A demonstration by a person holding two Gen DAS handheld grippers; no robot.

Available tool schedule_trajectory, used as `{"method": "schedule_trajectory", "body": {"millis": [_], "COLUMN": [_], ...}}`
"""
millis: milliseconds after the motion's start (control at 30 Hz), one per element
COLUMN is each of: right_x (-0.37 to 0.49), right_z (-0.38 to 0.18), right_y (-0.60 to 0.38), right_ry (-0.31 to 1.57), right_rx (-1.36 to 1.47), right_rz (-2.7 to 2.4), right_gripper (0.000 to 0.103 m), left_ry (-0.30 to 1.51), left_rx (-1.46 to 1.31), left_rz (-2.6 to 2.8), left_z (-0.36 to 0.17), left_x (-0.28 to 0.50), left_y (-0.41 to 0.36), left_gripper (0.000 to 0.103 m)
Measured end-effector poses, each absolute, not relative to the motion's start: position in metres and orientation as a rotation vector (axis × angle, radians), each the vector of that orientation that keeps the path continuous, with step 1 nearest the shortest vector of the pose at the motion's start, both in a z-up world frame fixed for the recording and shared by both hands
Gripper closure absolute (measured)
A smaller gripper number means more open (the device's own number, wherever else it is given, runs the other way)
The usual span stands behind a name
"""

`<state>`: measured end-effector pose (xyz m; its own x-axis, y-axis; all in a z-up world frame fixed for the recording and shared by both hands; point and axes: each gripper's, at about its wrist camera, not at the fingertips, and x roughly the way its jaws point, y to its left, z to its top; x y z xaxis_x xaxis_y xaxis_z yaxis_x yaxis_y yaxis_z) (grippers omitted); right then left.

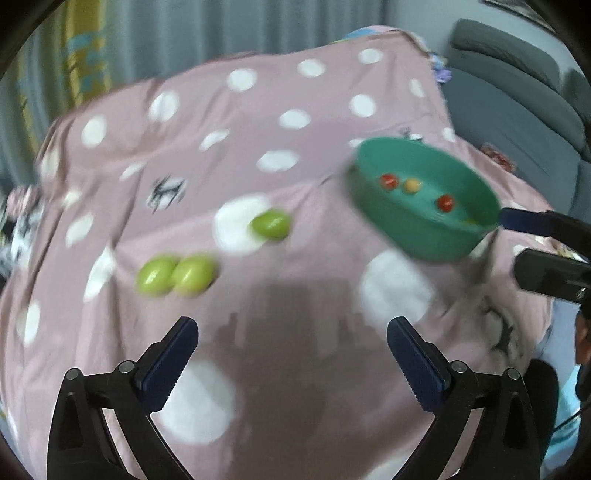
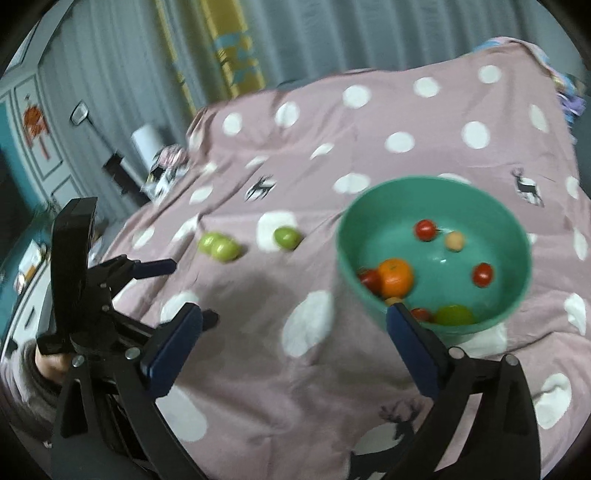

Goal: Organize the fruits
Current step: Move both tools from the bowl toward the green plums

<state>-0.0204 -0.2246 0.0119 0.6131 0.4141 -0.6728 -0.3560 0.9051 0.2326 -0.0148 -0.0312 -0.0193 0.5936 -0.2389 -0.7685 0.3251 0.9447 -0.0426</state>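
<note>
A: What is everything sitting on?

B: A pink cloth with white polka dots and small black deer, draped over the surface and creased in places. Both views are smeared with motion blur.

A: And the room around it?

B: Grey curtains run along the back, with a yellow and blue patterned strip hanging among them. The left wrist view shows a grey sofa past the cloth's far right corner. The right wrist view shows a teal wall or cabinet at the left edge, with clutter near it too blurred to name.

A: Where is the fruit?

B: Three green fruits lie loose on the cloth: two touching each other, and one apart on a white dot. The teal bowl stands to their right. Inside it are an orange, several small red fruits, a pale one and a green one near the closer wall.

A: The claws?

B: The left claw is spread wide over bare cloth, holding nothing. The right claw is also wide and empty, with its right finger in front of the bowl's near rim; whether it touches I can't tell.
</note>
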Motion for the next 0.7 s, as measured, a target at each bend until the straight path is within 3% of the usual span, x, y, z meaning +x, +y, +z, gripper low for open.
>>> {"method": "schedule_trajectory", "body": {"millis": [333,700], "right_x": [-0.007,0.02], "right_z": [-0.009,-0.02], "right_y": [-0.177,-0.131], "right_ry": [0.893,0.947], "right_rx": [0.013,-0.019], "right_rz": [0.519,0.521], "right_gripper": [0.002,0.003], "left_ry": [0.917,0.803], "left_rx": [-0.204,-0.178], "left_rz": [-0.277,-0.303], "left_z": [-0.042,-0.028], "left_x": [-0.038,-0.027], "left_y": [0.067,0.082], "left_gripper": [0.002,0.002]}}
